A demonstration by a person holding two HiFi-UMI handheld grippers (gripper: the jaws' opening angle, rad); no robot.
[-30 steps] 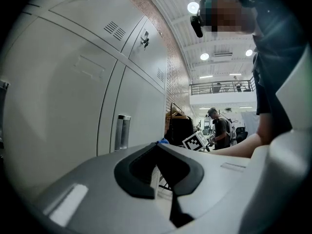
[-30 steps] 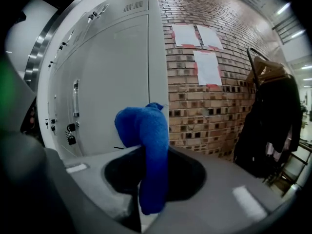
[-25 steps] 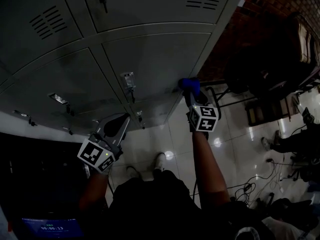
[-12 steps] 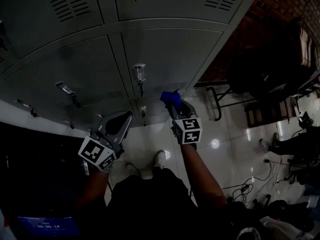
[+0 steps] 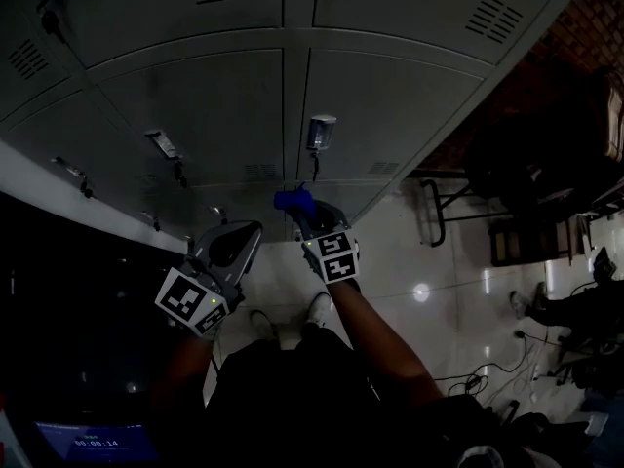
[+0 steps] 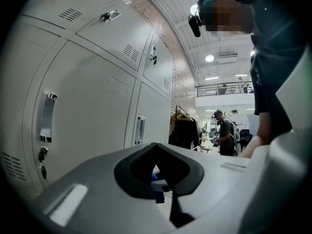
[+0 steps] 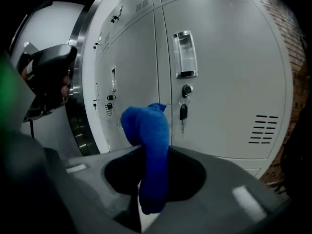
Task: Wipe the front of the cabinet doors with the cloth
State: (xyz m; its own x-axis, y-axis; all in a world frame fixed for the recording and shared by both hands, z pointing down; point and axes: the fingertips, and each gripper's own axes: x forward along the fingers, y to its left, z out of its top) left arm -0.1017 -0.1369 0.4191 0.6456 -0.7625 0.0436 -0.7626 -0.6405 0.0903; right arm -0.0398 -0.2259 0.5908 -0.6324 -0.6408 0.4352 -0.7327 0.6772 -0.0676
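You are clamping the blue cloth (image 7: 147, 130) in your right gripper (image 5: 304, 217), with the cabinet doors (image 5: 390, 105) just ahead; contact is unclear. Your left gripper (image 5: 226, 247) is hanging closed and empty alongside. Most door fronts are likely awaiting wiping.

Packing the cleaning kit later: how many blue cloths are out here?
1. The blue fleecy cloth is clamped in the right gripper, in front of the grey metal cabinet doors. The left gripper holds none; others may lie out of view.
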